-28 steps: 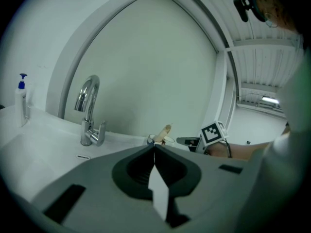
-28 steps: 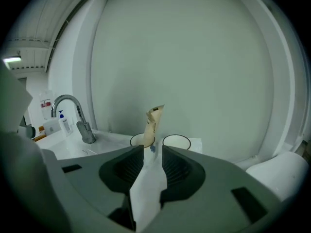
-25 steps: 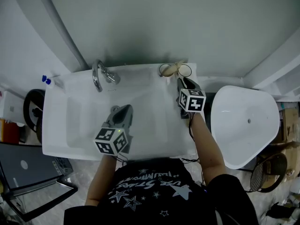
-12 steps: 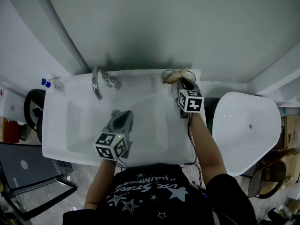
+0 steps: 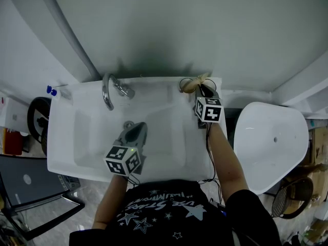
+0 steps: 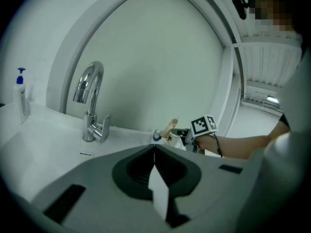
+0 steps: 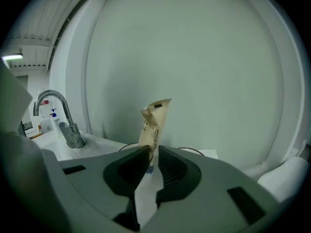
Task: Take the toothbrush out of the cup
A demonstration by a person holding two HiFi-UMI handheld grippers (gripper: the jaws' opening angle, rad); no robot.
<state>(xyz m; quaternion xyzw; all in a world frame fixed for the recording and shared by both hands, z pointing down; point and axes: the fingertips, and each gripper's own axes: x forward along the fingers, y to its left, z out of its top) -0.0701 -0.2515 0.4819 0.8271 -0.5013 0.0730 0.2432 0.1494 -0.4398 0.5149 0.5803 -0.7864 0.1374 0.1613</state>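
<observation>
A toothbrush in a beige paper wrapper (image 5: 197, 81) (image 7: 154, 123) stands tilted in a clear cup (image 5: 184, 85) (image 6: 156, 136) at the sink's back right corner. My right gripper (image 5: 202, 89) (image 7: 151, 152) reaches in from the front. Its jaws are closing with the lower part of the wrapper between them, and the pads touch it. My left gripper (image 5: 134, 127) (image 6: 154, 147) hovers over the basin, shut with nothing in it. In the left gripper view the toothbrush (image 6: 169, 128) and the right gripper (image 6: 181, 135) show far off.
A chrome faucet (image 5: 109, 88) (image 6: 90, 101) (image 7: 59, 116) stands at the back of the white sink (image 5: 61, 137). A blue-pump bottle (image 5: 53, 90) (image 6: 20, 99) sits at the sink's left corner. A second round rim (image 7: 190, 150) lies right of the cup. A white toilet (image 5: 269, 142) is to the right.
My right gripper has moved in toward the cup and its jaws have come together round the wrapped toothbrush. The left gripper has stayed over the basin.
</observation>
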